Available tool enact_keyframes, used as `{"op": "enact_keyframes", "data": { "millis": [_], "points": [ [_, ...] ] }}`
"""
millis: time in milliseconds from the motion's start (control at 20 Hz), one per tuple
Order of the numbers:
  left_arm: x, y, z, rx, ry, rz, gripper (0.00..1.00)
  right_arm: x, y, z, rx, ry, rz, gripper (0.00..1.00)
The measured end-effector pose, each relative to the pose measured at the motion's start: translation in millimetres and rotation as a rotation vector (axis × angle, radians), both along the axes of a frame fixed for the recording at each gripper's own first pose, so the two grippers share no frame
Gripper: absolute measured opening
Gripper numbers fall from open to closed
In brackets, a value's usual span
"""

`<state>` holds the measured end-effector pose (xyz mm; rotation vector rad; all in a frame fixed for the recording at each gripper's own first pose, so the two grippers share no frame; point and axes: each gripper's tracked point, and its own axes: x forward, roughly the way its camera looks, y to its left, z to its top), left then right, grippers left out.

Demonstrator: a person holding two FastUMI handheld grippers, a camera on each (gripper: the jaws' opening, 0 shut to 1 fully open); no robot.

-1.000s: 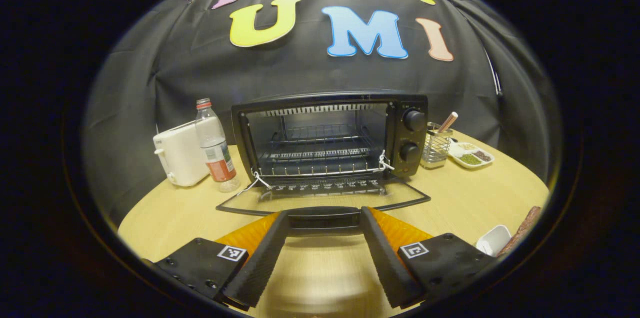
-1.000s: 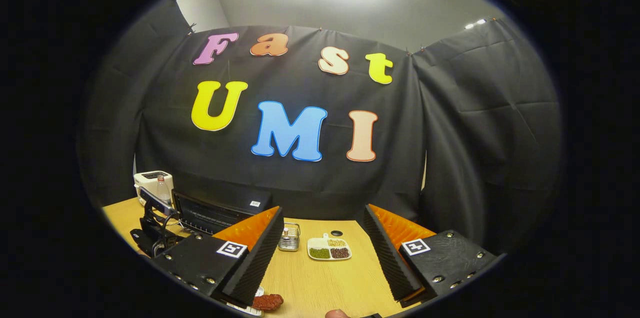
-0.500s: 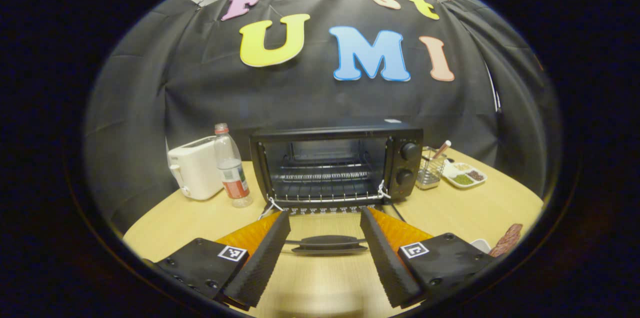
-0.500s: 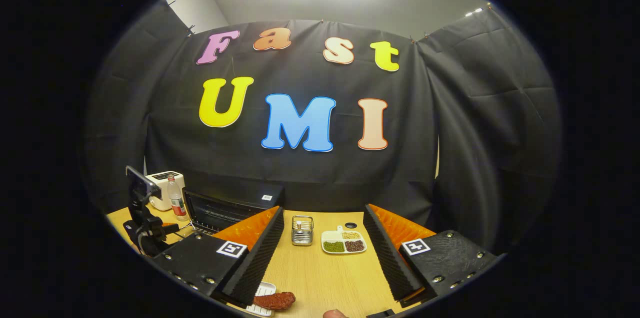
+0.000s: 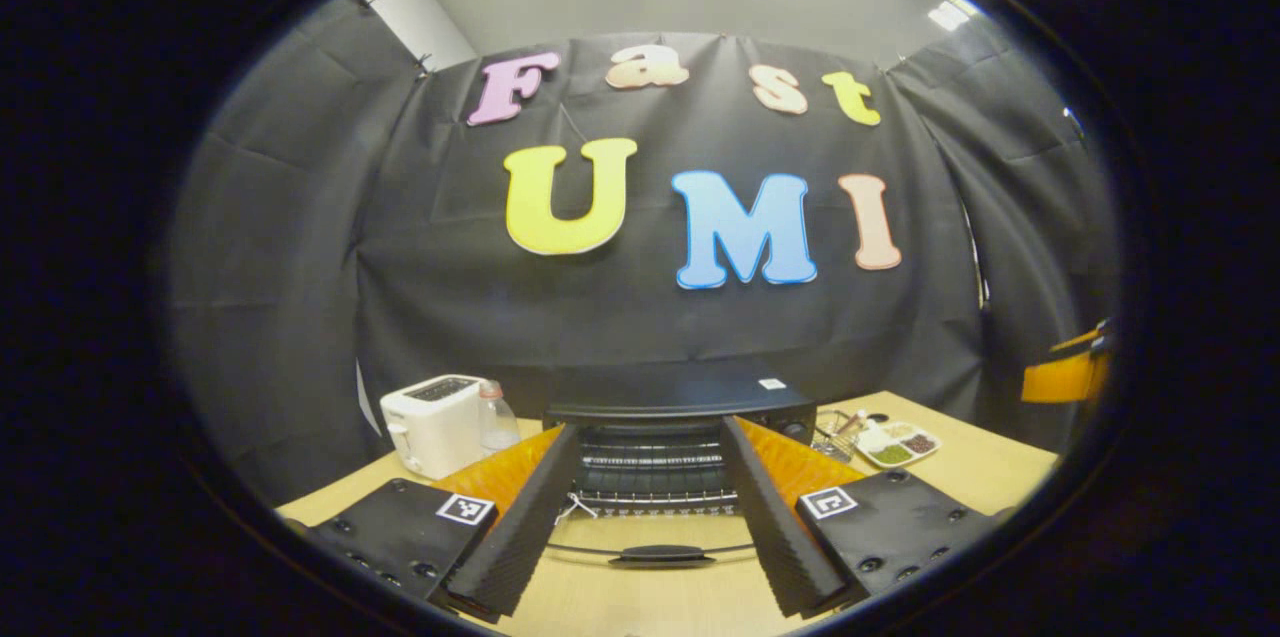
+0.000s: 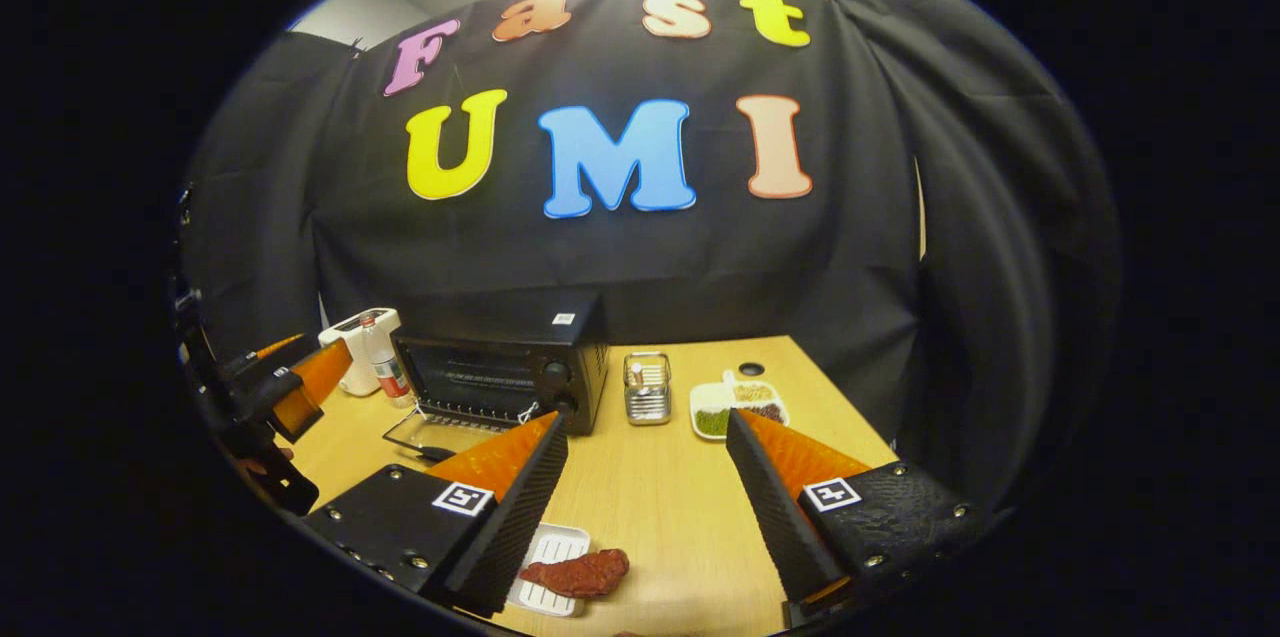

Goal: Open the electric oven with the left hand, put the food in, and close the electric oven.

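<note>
Oven [image 6: 500,377] door down. My right gripper [image 6: 645,507] spread wide, empty, above food [image 6: 577,573] on small tray [image 6: 545,582] near tabletop's front edge — descend square, pinch mid-piece. Left gripper [image 5: 650,517] also wide, probably clear of door.

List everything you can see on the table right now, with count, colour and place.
oven: one, black, table's back, door folded down open
toaster: one, white, left of oven
bottle: one, clear, red label, between toaster and oven
wire holder: one, metal, right of oven
divided dish: one, white, beside holder
food: one, reddish brown, on small white tray near front
left gripper: open, before oven
right gripper: open, above food
</note>
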<state>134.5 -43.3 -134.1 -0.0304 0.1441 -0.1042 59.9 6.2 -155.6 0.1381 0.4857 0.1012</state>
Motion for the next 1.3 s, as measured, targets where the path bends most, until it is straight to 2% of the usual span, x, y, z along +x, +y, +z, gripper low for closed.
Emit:
{"op": "enact_keyframes", "data": {
  "millis": [250,400,500,550,600,650,750,800,900,950,1000,1300],
  "points": [
    [-23,18,31,0.025,-0.047,0.028,1.0,-10,15,-55,0.138,0.174,0.06,0.98],
    [-33,34,39,0.036,-0.056,0.057,1.0,-18,21,-90,0.212,0.29,0.058,0.98],
    [-38,48,39,0.044,-0.049,0.086,0.91,-25,26,-108,0.261,0.366,0.068,0.98],
    [-41,54,38,0.043,-0.042,0.1,0.91,-29,27,-118,0.289,0.404,0.067,0.98],
    [-43,59,37,0.041,-0.038,0.111,0.91,-31,28,-125,0.322,0.445,0.063,0.98],
    [-45,64,36,0.041,-0.034,0.124,0.95,-35,28,-133,0.356,0.481,0.046,0.98],
    [-48,71,34,0.05,-0.022,0.138,0.91,-43,31,-143,0.453,0.549,0.019,0.98],
    [-47,73,35,0.054,-0.023,0.144,1.0,-45,32,-147,0.503,0.576,0.001,0.98],
    [-48,74,34,0.058,-0.021,0.147,1.0,-52,35,-152,0.584,0.626,-0.027,0.97],
    [-48,74,35,0.059,-0.021,0.147,1.0,-55,35,-156,0.612,0.646,-0.047,0.96],
    [-48,74,33,0.06,-0.018,0.145,1.0,-55,37,-164,0.638,0.667,-0.056,0.81],
    [-46,67,27,0.047,-0.002,0.14,1.0,-73,56,-162,0.777,0.759,-0.041,0.8]
  ]
}}
